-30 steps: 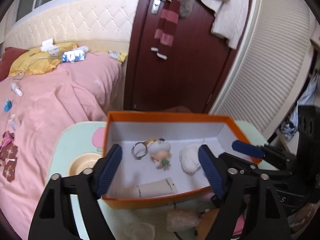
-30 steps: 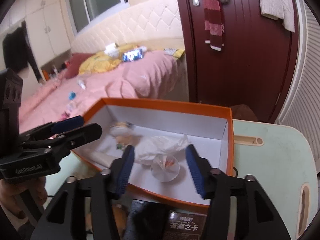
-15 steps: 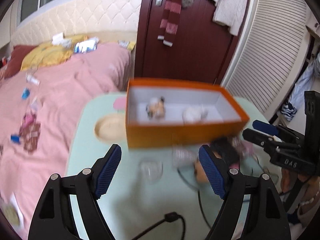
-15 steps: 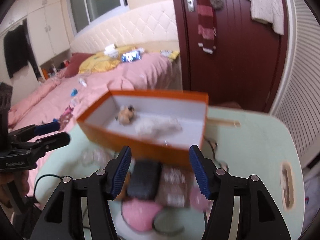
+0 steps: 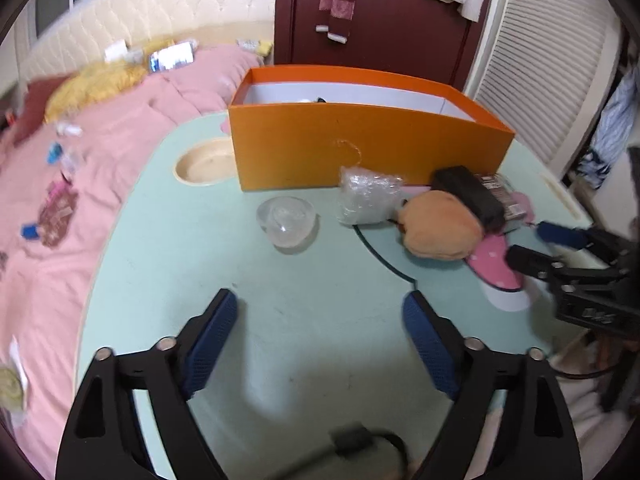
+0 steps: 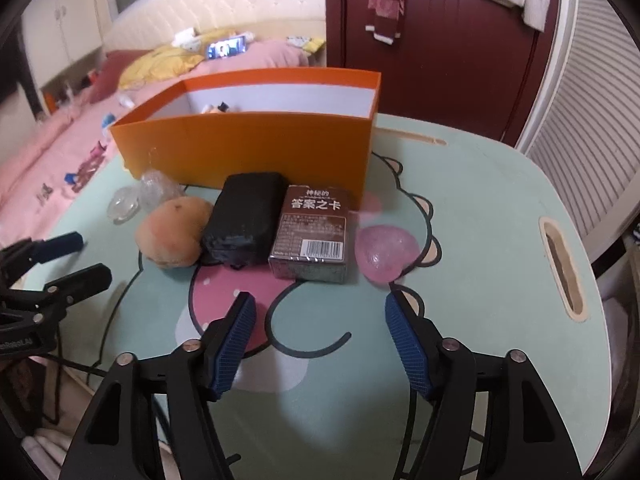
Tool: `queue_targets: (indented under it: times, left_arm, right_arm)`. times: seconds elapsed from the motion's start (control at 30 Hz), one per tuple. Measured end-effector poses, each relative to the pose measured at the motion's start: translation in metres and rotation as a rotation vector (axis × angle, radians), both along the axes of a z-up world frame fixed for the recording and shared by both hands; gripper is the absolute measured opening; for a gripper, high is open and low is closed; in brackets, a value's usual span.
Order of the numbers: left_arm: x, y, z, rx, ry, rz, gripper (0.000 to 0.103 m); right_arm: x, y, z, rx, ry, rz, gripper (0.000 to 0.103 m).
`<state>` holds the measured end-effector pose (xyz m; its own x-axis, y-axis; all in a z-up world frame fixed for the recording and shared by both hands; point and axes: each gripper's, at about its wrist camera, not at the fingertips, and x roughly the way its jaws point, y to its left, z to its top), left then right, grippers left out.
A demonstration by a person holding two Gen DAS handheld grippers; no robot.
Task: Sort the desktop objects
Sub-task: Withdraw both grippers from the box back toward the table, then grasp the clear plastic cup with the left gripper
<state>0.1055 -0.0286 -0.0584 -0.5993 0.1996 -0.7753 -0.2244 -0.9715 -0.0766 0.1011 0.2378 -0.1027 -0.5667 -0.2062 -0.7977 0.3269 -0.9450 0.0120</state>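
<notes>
Hovering jaws: both the left gripper [image 5: 320, 334] and the right gripper [image 6: 320, 338] hang above the desk [image 6: 500, 216] with jaws spread wide and nothing between them.
Nearest to the right jaws: a brown card box [image 6: 311, 234], a black pouch [image 6: 244, 216] touching its side, a pink heart-shaped piece [image 6: 386, 252] just beside the other side.
Nearest to the left jaws: a clear plastic cup [image 5: 287, 221], a bubble-wrap bundle [image 5: 368, 198], an orange plush [image 5: 438, 226] leaning on the pouch.
Box: the orange box [image 5: 360, 148] stands behind the row; only the tops of a few things show over its wall.
Crowding risk: the pouch, card box and plush touch, so closing on one would likely drag or tip a neighbour.
Slip risk: the heart-shaped piece looks smooth and rounded and may squirt out.
Crush risk: the cup looks thin and could buckle.
Clash risk: both grippers sit near the same cluster and could collide.
</notes>
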Motion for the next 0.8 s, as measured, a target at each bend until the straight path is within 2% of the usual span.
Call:
queue_targets:
  times: [0.03, 0.07, 0.1, 0.2, 0.33, 0.43, 0.6, 0.73, 0.77, 0.8]
  left_arm:
    - [0.001, 0.001, -0.002, -0.010, 0.006, 0.002, 0.103]
    - [0.002, 0.003, -0.004, -0.020, 0.011, 0.004, 0.103]
    - [0.003, 0.004, -0.006, -0.030, 0.017, 0.006, 0.103]
    - [0.004, 0.007, -0.010, -0.047, 0.024, 0.007, 0.103]
    - [0.000, 0.003, -0.006, -0.041, -0.012, -0.030, 0.102]
    - [-0.008, -0.001, -0.003, -0.033, -0.033, -0.051, 0.083]
    - [-0.030, -0.013, 0.007, -0.030, -0.019, -0.023, 0.083]
    - [-0.049, -0.010, 0.005, -0.043, -0.021, -0.069, 0.081]
    - [-0.053, -0.008, 0.003, -0.054, -0.024, -0.083, 0.066]
    - [-0.058, -0.005, -0.001, -0.070, -0.031, -0.094, 0.057]
  right_arm:
    - [-0.001, 0.001, -0.002, -0.002, 0.002, 0.001, 0.081]
    - [-0.002, 0.001, -0.004, 0.001, 0.003, 0.002, 0.090]
    - [-0.003, 0.001, -0.005, 0.002, 0.003, 0.003, 0.092]
    - [-0.004, 0.001, -0.007, 0.001, 0.004, 0.003, 0.092]
    - [0.001, -0.001, -0.009, 0.000, 0.004, 0.006, 0.094]
    - [0.004, 0.000, -0.008, 0.000, 0.004, 0.006, 0.094]
    - [0.005, 0.001, -0.008, -0.002, 0.003, 0.006, 0.094]
    - [0.005, 0.001, -0.007, -0.007, 0.002, 0.004, 0.094]
    - [0.005, 0.002, -0.006, -0.010, 0.002, 0.004, 0.094]
    - [0.005, 0.002, -0.006, -0.013, 0.002, 0.003, 0.094]
